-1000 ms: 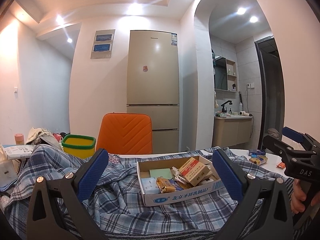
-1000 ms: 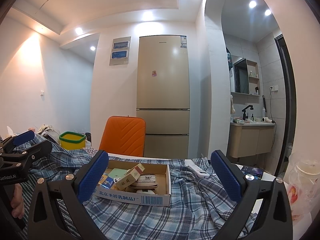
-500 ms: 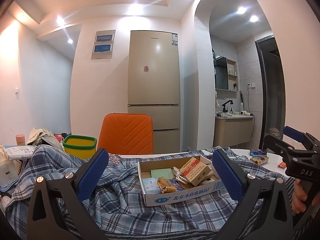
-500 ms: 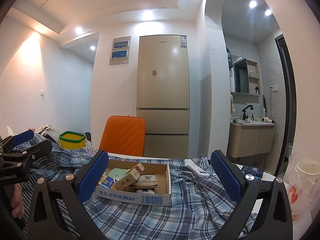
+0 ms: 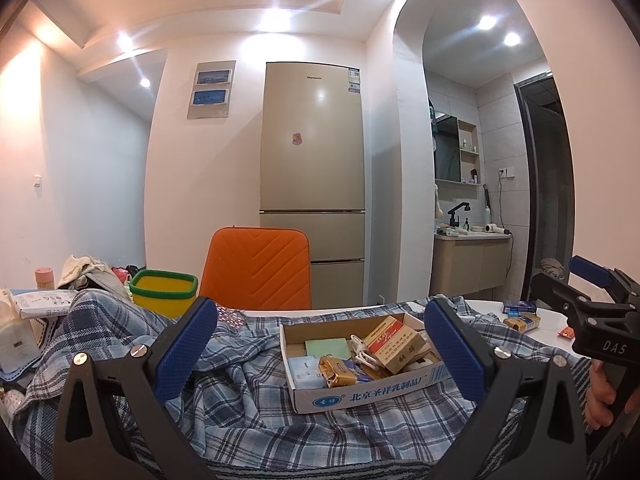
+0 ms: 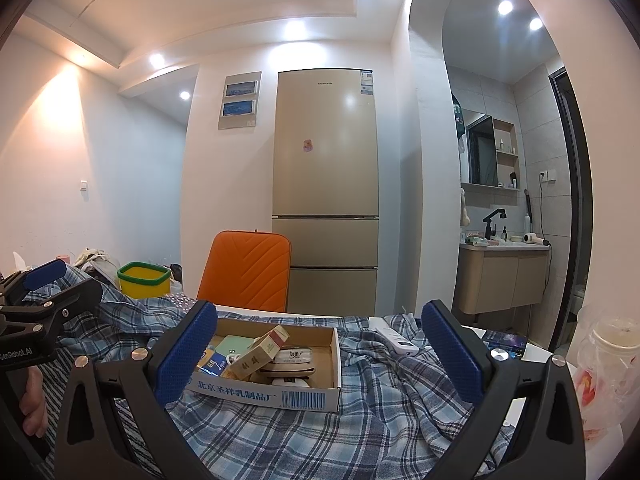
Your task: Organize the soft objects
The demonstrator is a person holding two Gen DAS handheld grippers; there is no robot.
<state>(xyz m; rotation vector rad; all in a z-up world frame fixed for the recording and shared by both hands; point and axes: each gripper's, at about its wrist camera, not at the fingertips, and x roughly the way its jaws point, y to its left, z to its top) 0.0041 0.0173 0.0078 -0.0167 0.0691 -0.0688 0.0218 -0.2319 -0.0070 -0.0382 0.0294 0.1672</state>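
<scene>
A crumpled blue plaid shirt (image 5: 248, 396) is spread over the white table; it also shows in the right wrist view (image 6: 360, 432). A shallow cardboard box (image 5: 372, 390) of small packets sits on top of it, also seen from the right (image 6: 280, 394). My left gripper (image 5: 320, 356) is open and empty, hovering above the cloth in front of the box. My right gripper (image 6: 318, 354) is open and empty, just right of it. Each gripper shows at the edge of the other's view.
An orange chair (image 5: 256, 268) stands behind the table, with a fridge (image 5: 312, 160) beyond. A yellow bin with a green rim (image 5: 164, 292) and clutter sit at the left. A white remote (image 6: 396, 340) lies on the cloth; a plastic bag with a cup (image 6: 608, 364) is at the right.
Almost nothing; both grippers stay open and the left view drifts very slightly.
</scene>
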